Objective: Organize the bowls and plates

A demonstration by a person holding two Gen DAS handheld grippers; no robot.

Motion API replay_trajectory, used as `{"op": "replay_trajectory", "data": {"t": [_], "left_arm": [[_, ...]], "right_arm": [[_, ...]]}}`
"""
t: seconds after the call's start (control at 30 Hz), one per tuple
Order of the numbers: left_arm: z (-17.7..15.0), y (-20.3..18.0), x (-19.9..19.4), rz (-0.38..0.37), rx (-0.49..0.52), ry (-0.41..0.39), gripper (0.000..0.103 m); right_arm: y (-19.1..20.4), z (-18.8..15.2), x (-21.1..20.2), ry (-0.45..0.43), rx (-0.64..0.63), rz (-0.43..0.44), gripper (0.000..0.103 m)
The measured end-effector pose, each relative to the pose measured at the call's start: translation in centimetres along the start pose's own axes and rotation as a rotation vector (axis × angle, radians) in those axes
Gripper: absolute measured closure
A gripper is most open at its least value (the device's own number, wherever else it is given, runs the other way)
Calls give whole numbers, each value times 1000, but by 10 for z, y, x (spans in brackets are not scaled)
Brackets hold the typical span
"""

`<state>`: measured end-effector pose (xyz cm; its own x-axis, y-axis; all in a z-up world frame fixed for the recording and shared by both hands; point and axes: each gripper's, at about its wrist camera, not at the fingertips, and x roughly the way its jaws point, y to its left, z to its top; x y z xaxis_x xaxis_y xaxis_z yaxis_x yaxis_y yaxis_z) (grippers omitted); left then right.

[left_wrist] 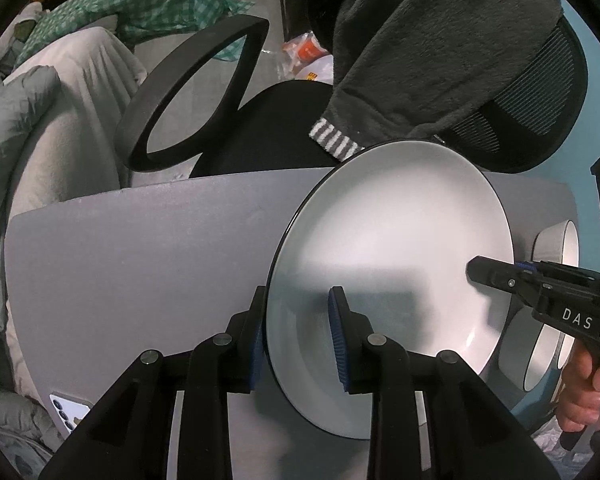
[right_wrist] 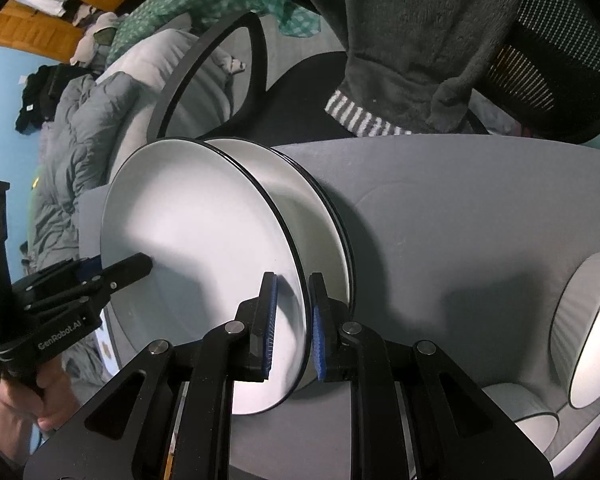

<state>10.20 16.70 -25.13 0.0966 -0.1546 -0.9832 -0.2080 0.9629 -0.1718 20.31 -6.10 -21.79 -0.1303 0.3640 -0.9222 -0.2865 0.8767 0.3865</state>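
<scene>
White plate [right_wrist: 204,248] held over grey table [left_wrist: 140,248], above plate stack [right_wrist: 328,216].
Right gripper [right_wrist: 292,328] nearly closed, pinching rim; left gripper [left_wrist: 296,332] part-open, straddling opposite rim, grip unclear. Risk: tilting, slipping, clattering onto stack.

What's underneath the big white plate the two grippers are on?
Under the top plate more black-rimmed plates are stacked on the grey table. How many, and whether the top one rests on them, is hidden.
</scene>
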Motion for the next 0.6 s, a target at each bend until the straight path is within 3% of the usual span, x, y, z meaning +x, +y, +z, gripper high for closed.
{"op": "replay_trajectory", "data": {"t": [0.37,0.6], "left_arm": [[1,-8,7,17,45,23,75],[0,-10,4,24,58,9,75]], "right_arm": [[0,10,2,24,6,-37,87],[4,15,2,78,41,-38,72]]}}
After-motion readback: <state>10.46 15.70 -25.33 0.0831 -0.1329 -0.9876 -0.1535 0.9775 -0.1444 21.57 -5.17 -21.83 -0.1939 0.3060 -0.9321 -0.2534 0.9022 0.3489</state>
